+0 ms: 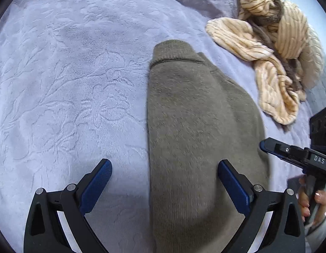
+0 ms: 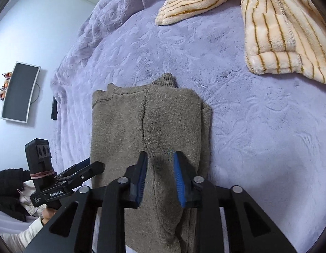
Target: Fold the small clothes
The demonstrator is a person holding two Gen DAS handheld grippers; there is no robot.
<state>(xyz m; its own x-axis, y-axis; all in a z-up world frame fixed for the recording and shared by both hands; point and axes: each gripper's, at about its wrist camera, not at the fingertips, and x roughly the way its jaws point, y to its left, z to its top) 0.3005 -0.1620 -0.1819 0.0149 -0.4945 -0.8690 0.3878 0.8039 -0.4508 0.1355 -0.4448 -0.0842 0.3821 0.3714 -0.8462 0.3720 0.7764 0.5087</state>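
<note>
bed: lavender bedspread (image 2: 258, 137) | sweater: olive sweater (image 2: 146, 126) sleeves folded in, long axis running away from both claws | striped fleece garment (image 2: 279, 31) heaped beyond | left gripper (image 1: 165, 184) spread wide over hem's left edge, empty | right gripper (image 2: 159, 177) part-open astride fold, not pinching.

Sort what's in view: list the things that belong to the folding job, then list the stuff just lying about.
Job:
olive-grey knitted sweater, folded lengthwise
cream striped fleece garment, crumpled, unfolded
left gripper
right gripper

Lying about:
lilac embossed blanket
wall-mounted screen
</note>
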